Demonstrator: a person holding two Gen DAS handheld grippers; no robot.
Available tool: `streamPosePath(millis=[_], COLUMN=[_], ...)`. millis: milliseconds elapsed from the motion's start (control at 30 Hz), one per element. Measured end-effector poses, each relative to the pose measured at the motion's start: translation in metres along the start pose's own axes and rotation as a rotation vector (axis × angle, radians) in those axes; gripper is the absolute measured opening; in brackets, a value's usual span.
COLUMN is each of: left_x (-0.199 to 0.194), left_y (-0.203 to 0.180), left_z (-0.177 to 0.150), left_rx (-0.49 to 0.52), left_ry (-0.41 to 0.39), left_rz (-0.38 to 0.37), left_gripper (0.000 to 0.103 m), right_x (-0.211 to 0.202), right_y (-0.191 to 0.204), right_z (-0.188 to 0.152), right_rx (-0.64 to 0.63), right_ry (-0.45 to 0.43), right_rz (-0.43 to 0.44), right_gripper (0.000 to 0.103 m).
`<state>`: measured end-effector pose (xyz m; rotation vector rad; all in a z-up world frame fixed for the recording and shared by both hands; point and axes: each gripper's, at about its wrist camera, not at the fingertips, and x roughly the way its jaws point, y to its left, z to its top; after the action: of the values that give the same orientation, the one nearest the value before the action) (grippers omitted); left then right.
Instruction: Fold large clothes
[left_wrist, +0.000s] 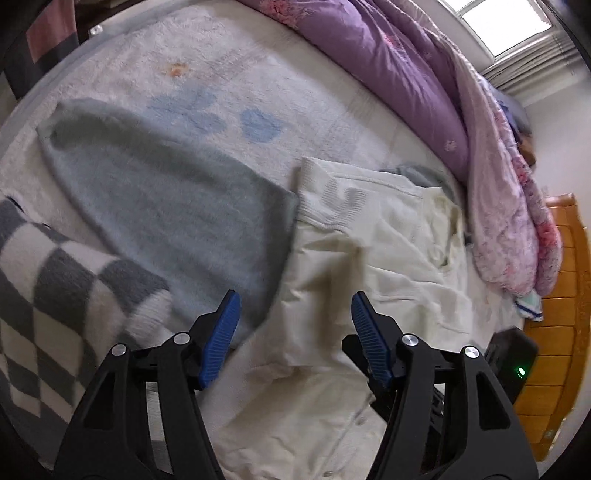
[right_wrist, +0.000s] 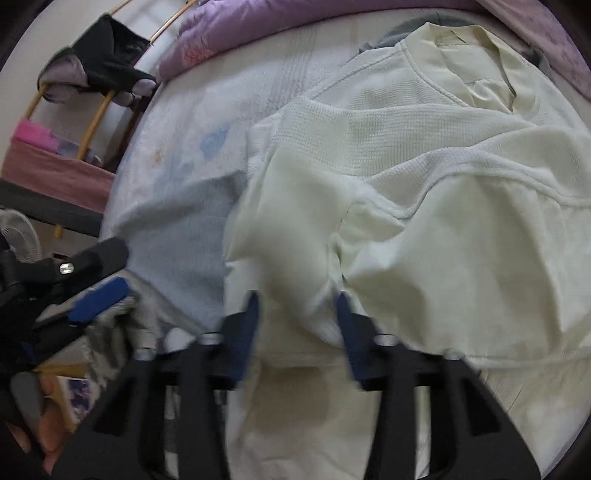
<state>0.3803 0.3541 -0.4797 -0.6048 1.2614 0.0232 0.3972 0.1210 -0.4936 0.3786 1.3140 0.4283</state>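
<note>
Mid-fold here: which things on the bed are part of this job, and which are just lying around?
Job:
- cream garment, spread under both grippers
- left gripper, open
- right gripper, open, cream fabric between its fingers

Possibly next in the pile:
- grey-blue sweater
- checkered knit

Lying about:
- purple quilt
- black device with green light
- bedsheet

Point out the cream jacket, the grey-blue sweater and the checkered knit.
cream jacket (right_wrist: 424, 258), right wrist view, on its front panel.
grey-blue sweater (left_wrist: 177, 206), left wrist view, mid body.
checkered knit (left_wrist: 55, 295), left wrist view, on its checks.
</note>
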Motion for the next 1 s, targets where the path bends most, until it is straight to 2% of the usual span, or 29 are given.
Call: streamPosePath(millis=[67,133,233,300,333,400,433,467,500,533,600,633,700,800,833,867,900,933,967,1000], left_x=[0.002,0.008,0.028,0.047,0.056,0.088,0.108,0.123,0.137,0.15,0.158,0.155,0.153,0.154,0.154,0.153,0.151,0.147,0.138,0.126], left_y=[-0.01,-0.026,-0.054,-0.074,-0.081,-0.095,-0.101,-0.103,-0.103,-0.096,-0.076,-0.066,-0.05,-0.052,-0.054,-0.057,-0.062,-0.066,-0.073,-0.08], left_z=[-0.003,-0.006,-0.01,-0.011,-0.013,-0.016,-0.018,-0.019,-0.019,-0.018,-0.012,-0.008,-0.003,-0.002,-0.002,0.0,0.001,0.003,0.008,0.015], left_rx=[0.002,0.04,0.099,0.131,0.146,0.176,0.199,0.228,0.257,0.248,0.16,0.105,0.016,0.05,0.054,0.054,0.057,0.061,0.075,0.097], left_ry=[-0.008,-0.002,0.036,0.063,0.073,0.125,0.164,0.182,0.191,0.206,0.204,0.192,0.202,0.209,0.213,0.222,0.235,0.24,0.229,0.201], left_rz=[-0.015,-0.012,-0.017,-0.046,-0.057,-0.093,-0.053,-0.009,0.053,0.101,0.12,0.1,0.031,0.036,0.046,0.049,0.051,0.047,0.034,0.011], left_gripper=[0.07,0.072,0.072,0.072,0.072,0.072,0.072,0.072,0.072,0.069,0.042,0.04,0.039,0.039,0.039,0.041,0.048,0.056,0.074,0.08], right_x=[-0.028,-0.05,-0.079,-0.099,-0.106,-0.123,-0.131,-0.138,-0.143,-0.147,-0.146,-0.143,-0.129,-0.095,-0.091,-0.091,-0.093,-0.099,-0.104,-0.114], right_y=[-0.006,-0.018,-0.063,-0.108,-0.127,-0.172,-0.195,-0.215,-0.234,-0.251,-0.277,-0.286,-0.309,-0.334,-0.341,-0.345,-0.346,-0.344,-0.343,-0.338], right_z=[0.002,0.002,0.008,0.014,0.018,0.025,0.027,0.03,0.033,0.036,0.041,0.042,0.042,0.035,0.032,0.032,0.034,0.037,0.039,0.044], right_rx=[-0.005,0.011,0.055,0.084,0.094,0.132,0.166,0.197,0.224,0.256,0.29,0.301,0.353,0.365,0.384,0.404,0.425,0.431,0.428,0.413], right_ry=[-0.046,-0.076,-0.11,-0.121,-0.126,-0.133,-0.134,-0.142,-0.144,-0.139,-0.118,-0.11,-0.06,0.062,0.059,0.056,0.066,0.072,0.069,0.053], right_rz=[0.023,0.011,-0.047,-0.126,-0.151,-0.228,-0.257,-0.272,-0.292,-0.322,-0.337,-0.337,-0.262,-0.326,-0.306,-0.293,-0.281,-0.275,-0.268,-0.248], right_gripper=[0.062,0.062,0.062,0.061,0.058,0.038,0.035,0.026,0.024,0.024,0.024,0.024,0.024,0.021,0.021,0.021,0.022,0.024,0.024,0.026])
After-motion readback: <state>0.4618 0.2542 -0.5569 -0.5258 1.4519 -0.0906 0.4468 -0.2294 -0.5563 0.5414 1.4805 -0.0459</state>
